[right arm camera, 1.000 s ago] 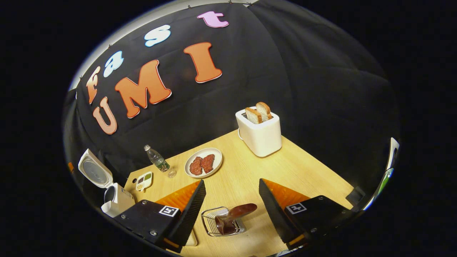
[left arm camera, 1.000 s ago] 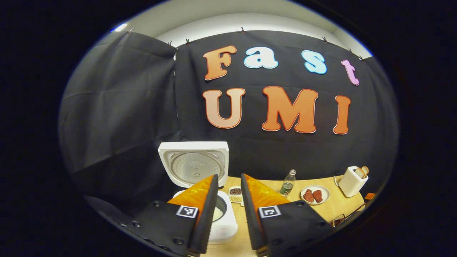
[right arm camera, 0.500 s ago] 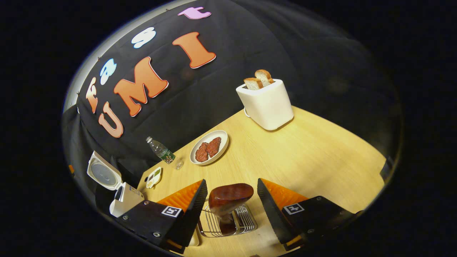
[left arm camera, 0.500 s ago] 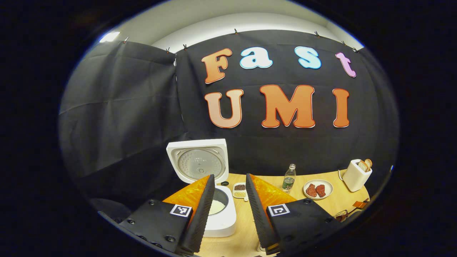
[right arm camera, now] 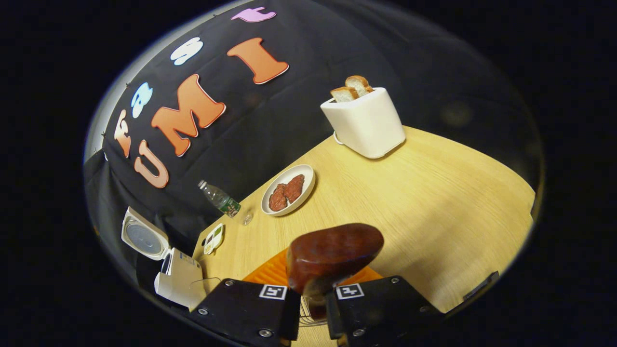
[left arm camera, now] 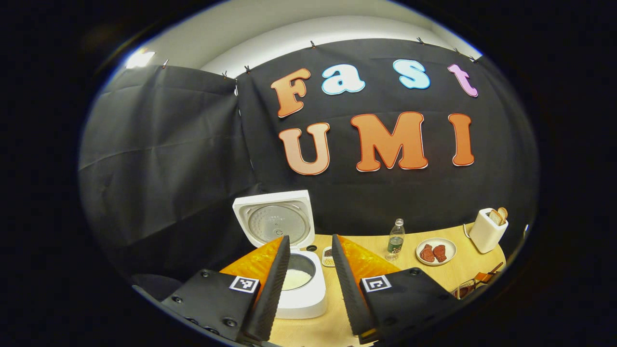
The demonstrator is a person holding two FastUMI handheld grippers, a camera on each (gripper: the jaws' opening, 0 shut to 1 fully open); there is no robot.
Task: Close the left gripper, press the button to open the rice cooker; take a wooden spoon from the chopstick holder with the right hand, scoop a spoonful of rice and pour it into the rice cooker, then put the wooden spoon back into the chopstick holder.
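In the left gripper view, our left gripper (left arm camera: 308, 250) is spread apart, near the open rice cooker (left arm camera: 294, 279). No label is readable.

In the right gripper view, our right gripper (right arm camera: 312, 302) pinches the wooden spoon (right arm camera: 332, 253). Far off stand a toaster (right arm camera: 366, 120) and plate (right arm camera: 289, 189).

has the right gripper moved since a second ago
Yes. The right gripper has come down toward the table and closed its fingers on the wooden spoon standing in the wire holder; a second ago they were spread wide with the spoon loose between them.
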